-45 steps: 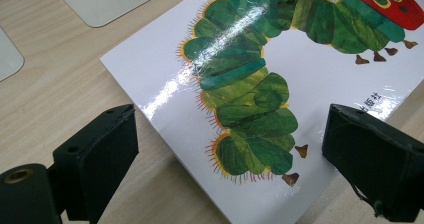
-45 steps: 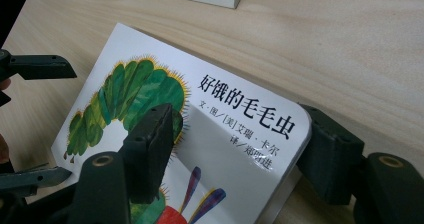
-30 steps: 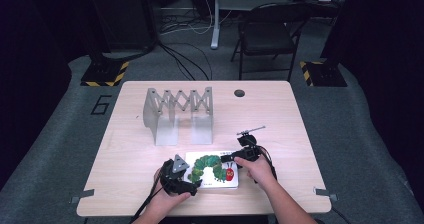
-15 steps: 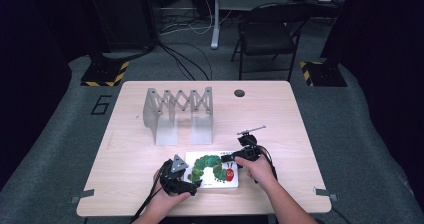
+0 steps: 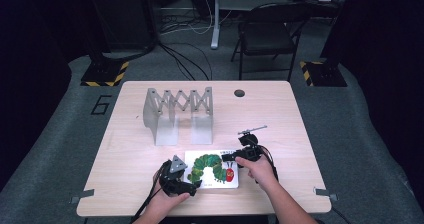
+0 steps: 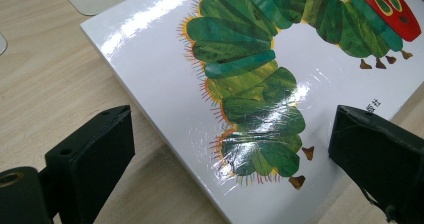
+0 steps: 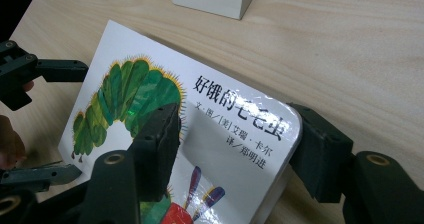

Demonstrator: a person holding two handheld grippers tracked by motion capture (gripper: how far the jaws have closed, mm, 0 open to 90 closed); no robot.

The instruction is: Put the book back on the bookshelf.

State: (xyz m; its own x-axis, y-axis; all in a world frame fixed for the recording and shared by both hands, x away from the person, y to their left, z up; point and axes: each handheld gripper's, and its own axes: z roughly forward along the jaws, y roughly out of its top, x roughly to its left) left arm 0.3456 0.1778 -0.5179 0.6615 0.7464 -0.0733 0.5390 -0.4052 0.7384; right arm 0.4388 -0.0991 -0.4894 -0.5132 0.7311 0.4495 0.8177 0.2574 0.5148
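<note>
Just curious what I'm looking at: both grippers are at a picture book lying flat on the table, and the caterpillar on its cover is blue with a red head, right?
Nearly. The caterpillar is green, not blue, as the left gripper view shows. The rest holds: its head is red, the book lies flat on the table, and the left gripper and right gripper are both at it.
</note>
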